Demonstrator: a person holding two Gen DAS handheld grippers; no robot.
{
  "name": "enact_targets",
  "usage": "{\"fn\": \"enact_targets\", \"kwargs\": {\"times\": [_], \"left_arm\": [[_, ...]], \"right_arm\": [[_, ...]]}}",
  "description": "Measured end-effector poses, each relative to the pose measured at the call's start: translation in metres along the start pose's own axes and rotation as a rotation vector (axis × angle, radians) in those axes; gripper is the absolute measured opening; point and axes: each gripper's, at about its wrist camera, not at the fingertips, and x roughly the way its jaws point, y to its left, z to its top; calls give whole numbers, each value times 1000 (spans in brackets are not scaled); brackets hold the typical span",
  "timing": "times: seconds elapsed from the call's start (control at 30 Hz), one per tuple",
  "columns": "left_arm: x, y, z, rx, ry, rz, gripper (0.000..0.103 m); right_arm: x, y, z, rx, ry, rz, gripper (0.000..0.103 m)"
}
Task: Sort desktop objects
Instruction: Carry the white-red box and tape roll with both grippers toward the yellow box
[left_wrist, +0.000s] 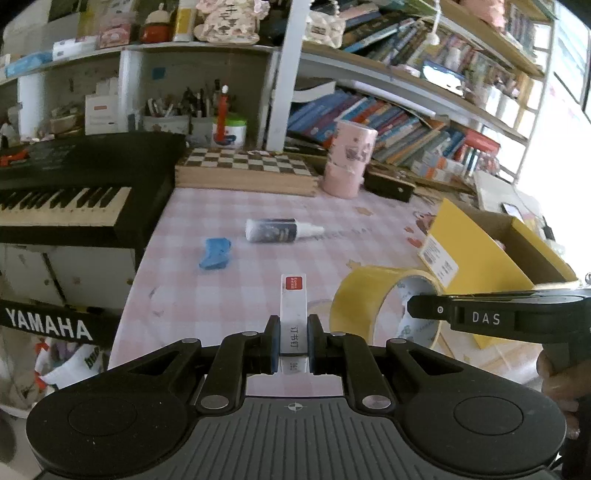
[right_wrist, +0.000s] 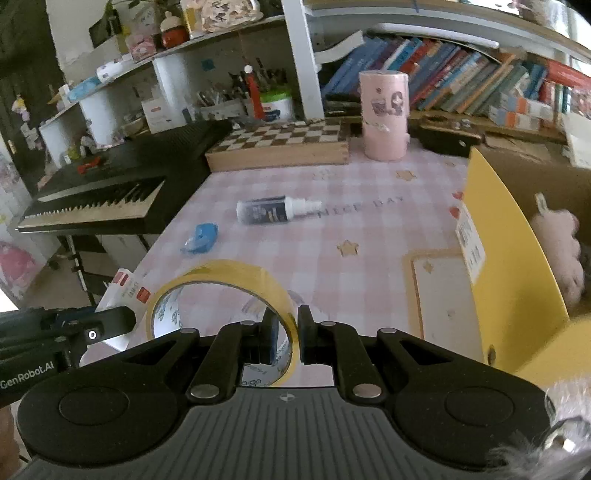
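Left gripper (left_wrist: 291, 343) pinching a narrow white staple box (left_wrist: 293, 314) by its near end, both pads flat against the box's long sides; the box juts forward, red label at the far tip. Right gripper (right_wrist: 287, 338) clamped on the wall of a yellow tape roll (right_wrist: 229, 291): one finger inside the ring, the other outside, roll tilted with its open core facing left. In the left wrist view the same roll sits just right of the staple box, the right gripper's finger reaching into the core. In the right wrist view the staple box shows at the left edge, just beside the roll, left gripper's dark finger in front of it. Whether box or roll touches the cloth, cannot tell. Beneath: pink checked tablecloth (right_wrist: 369, 236). Immediately right, a yellow cardboard box (right_wrist: 509, 280), open, something pink and fluffy inside. Mid-table, well apart from both grippers: a blue clip-like item (left_wrist: 215, 254), blurred, and beyond it a small dark spray bottle (left_wrist: 275, 230) lying on its side, white nozzle pointing right. Far edge: wooden chessboard box (right_wrist: 280, 146), pink cylinder (right_wrist: 385, 116) upright to its right. Black keyboard (left_wrist: 66, 195) along the left. Cluttered bookshelves (left_wrist: 406, 125) behind.
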Motion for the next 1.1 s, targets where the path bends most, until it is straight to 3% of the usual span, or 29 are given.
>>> {"fn": "enact_targets", "kwargs": {"times": [0.63,1.1], "left_arm": [[-63,-1,-46,117,19,-103,13],[-75,-25,-70,210,73,-221,13]], "right_arm": [[-69,35,-81,101,-12,-91,10],[-109,33,-134,205,-1,-184,10]]}}
